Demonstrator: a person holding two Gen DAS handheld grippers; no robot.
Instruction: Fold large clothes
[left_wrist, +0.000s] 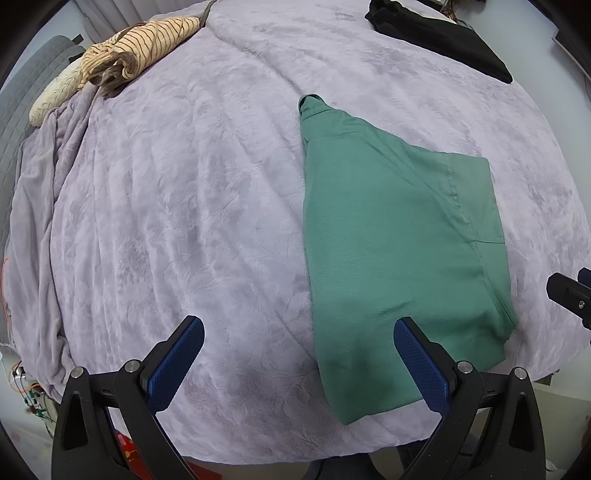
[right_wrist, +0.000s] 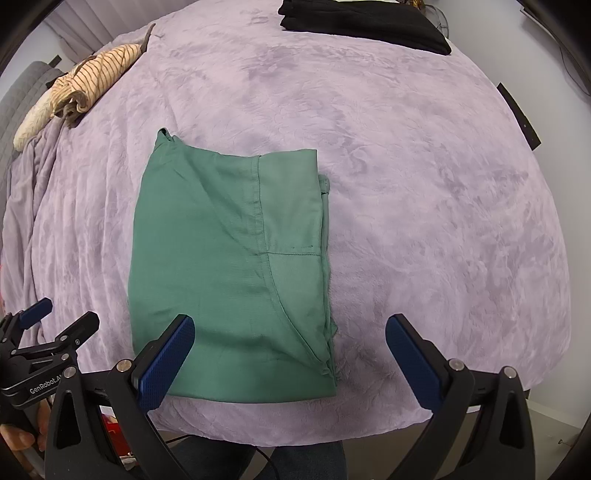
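Note:
A green garment (left_wrist: 388, 236) lies folded into a long rectangle on the lilac blanket (left_wrist: 192, 206), near its front edge; it also shows in the right wrist view (right_wrist: 229, 266). My left gripper (left_wrist: 299, 354) is open and empty, held above the blanket just left of the garment's near end. My right gripper (right_wrist: 290, 350) is open and empty, held above the garment's near right corner. The left gripper (right_wrist: 55, 321) shows at the left edge of the right wrist view. The right gripper's tip (left_wrist: 569, 291) shows at the right edge of the left wrist view.
A striped beige garment (left_wrist: 136, 55) lies crumpled at the far left, beside a cream pillow (left_wrist: 55, 96). A folded black garment (left_wrist: 443, 37) lies at the far right, also in the right wrist view (right_wrist: 369, 22). The blanket's front edge (right_wrist: 295, 421) is just below the grippers.

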